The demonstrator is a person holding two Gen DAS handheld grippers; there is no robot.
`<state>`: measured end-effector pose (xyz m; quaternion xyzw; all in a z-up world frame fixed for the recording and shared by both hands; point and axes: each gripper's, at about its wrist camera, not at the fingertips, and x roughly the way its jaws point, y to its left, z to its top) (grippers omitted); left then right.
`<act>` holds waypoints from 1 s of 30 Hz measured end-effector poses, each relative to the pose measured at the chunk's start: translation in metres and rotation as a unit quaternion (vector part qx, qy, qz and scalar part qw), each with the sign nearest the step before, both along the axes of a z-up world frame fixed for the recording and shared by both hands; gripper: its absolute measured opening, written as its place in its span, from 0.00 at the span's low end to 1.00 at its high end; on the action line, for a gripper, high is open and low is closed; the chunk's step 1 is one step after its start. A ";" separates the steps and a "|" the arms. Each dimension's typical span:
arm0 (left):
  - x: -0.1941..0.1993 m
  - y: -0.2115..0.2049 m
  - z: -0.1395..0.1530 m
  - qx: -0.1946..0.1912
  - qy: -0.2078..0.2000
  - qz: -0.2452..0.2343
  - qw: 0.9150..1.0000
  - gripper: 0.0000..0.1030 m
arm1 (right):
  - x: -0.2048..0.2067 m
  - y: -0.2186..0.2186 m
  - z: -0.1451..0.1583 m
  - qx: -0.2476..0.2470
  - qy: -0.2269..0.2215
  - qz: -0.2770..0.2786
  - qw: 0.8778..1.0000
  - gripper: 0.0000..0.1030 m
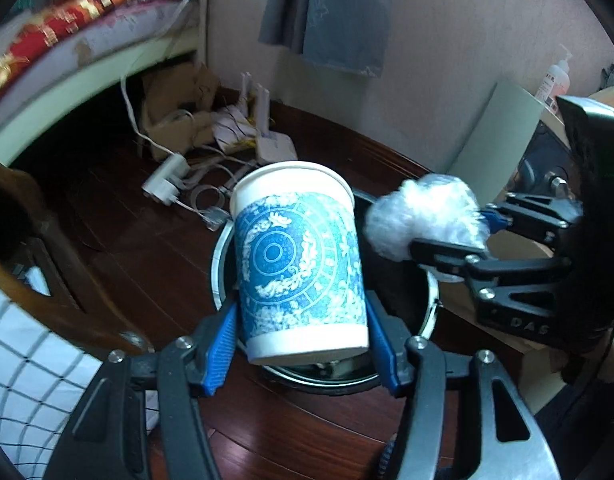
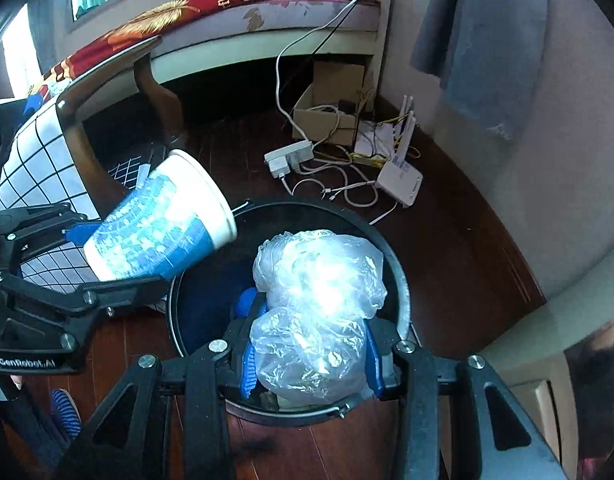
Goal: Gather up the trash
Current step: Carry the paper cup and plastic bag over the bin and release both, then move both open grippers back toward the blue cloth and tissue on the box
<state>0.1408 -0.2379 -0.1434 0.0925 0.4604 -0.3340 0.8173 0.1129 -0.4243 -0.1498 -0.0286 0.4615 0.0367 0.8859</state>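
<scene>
We hold two pieces of trash over the bin (image 2: 403, 284), a round black pail with a metal rim that fills the lower middle of both views. Our left gripper (image 1: 301, 332) has its blue pads pressed on either side of a paper cup (image 1: 299, 264), white with a blue pattern, partway open around its lower body; the cup's mouth tips away toward the floor beyond. Our right gripper (image 2: 309, 364) is closed partway on a crumpled clear plastic bag (image 2: 319, 304), which bulges out above the pads. Inside the bin we see only darkness and a blurred blue patch; what lies at the bottom we cannot tell.
</scene>
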 end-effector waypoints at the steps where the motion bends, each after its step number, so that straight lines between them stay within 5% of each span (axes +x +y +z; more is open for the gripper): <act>1: 0.003 -0.001 -0.005 -0.011 0.017 -0.008 1.000 0.63 | 0.004 0.000 -0.005 0.004 0.004 0.004 1.000 0.44; 2: 0.007 -0.002 -0.011 -0.016 0.029 -0.014 0.999 0.68 | 0.007 0.000 -0.010 0.004 0.009 0.009 1.000 0.47; 3: 0.010 -0.001 -0.017 0.002 0.032 0.000 1.000 0.85 | 0.011 0.000 -0.019 -0.003 0.020 0.013 1.000 0.53; 4: 0.013 0.001 -0.020 0.014 0.032 0.015 0.999 0.98 | 0.014 -0.002 -0.031 -0.020 0.038 0.007 0.999 0.68; 5: 0.016 0.006 -0.022 0.016 0.034 0.028 0.999 1.00 | 0.015 -0.005 -0.041 -0.031 0.051 -0.003 0.998 0.79; 7: 0.015 0.018 -0.020 0.017 0.028 0.050 0.998 1.00 | 0.013 -0.009 -0.049 -0.039 0.065 -0.014 0.997 0.82; 9: 0.011 0.024 -0.017 0.036 0.005 0.060 0.998 1.00 | 0.011 -0.008 -0.050 -0.053 0.063 -0.016 0.996 0.99; 30: -0.005 0.061 0.018 0.040 -0.058 0.113 0.991 1.00 | 0.008 0.034 -0.011 -0.061 0.018 0.004 0.998 1.00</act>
